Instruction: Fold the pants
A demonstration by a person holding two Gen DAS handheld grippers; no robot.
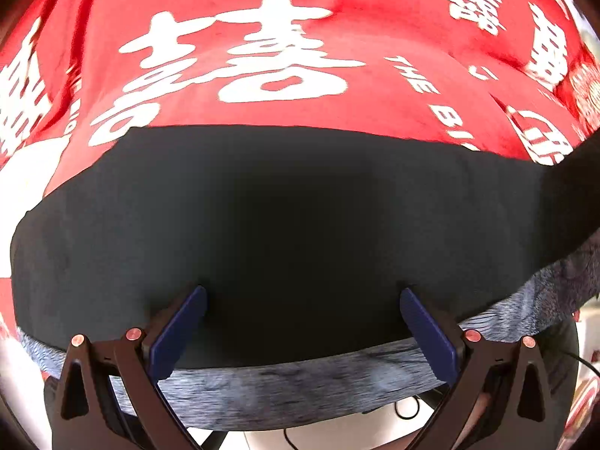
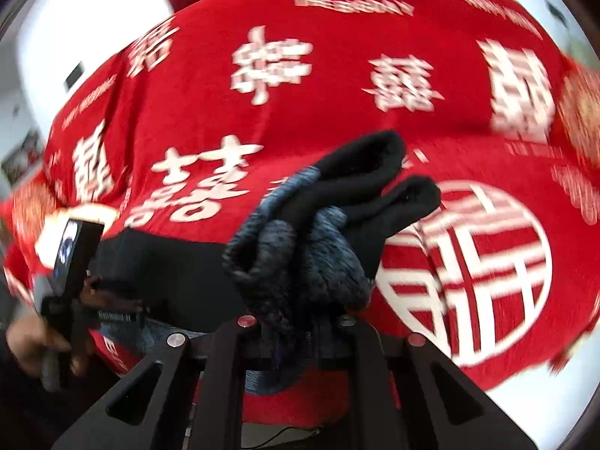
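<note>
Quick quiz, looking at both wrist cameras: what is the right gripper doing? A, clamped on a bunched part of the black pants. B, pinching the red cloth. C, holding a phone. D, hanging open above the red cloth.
A: the right gripper is shut on a bunched fold of the black pants, lifted off the red cloth.

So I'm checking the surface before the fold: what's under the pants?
The pants lie on a red cloth with white characters, which shows all around their far edge. Whatever sits beneath the pants' middle, and under the cloth itself, is covered.
</note>
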